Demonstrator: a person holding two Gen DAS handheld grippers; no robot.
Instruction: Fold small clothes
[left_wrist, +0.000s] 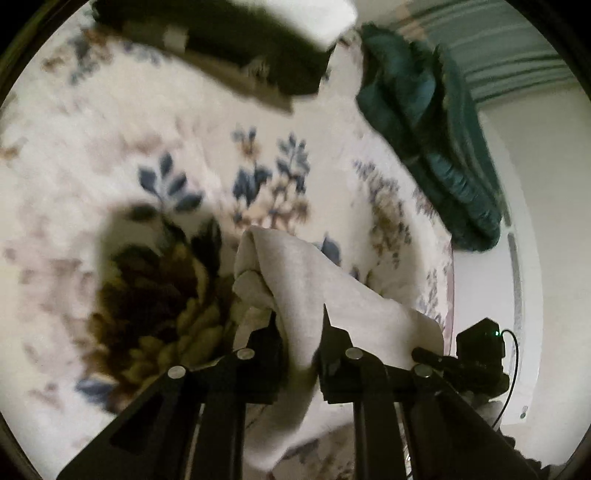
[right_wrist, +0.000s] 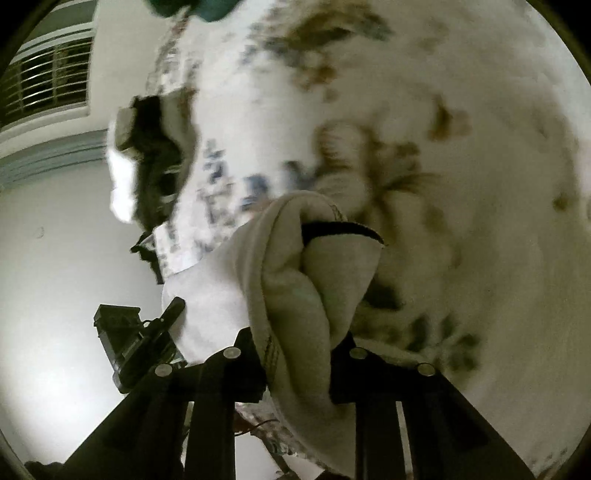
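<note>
A small off-white garment hangs bunched between my two grippers above a floral bedspread. My left gripper is shut on one edge of it, and the cloth drapes down between the fingers. In the right wrist view the same garment, with a dark trim strip near its top, is pinched in my right gripper, which is shut on it. The other gripper's body shows at the right in the left wrist view and at the left in the right wrist view.
A teal bundled cloth lies at the bed's far right edge. A dark folded item lies at the far side of the bed. Pale floor lies beyond the bed edge. A barred window is at the upper left.
</note>
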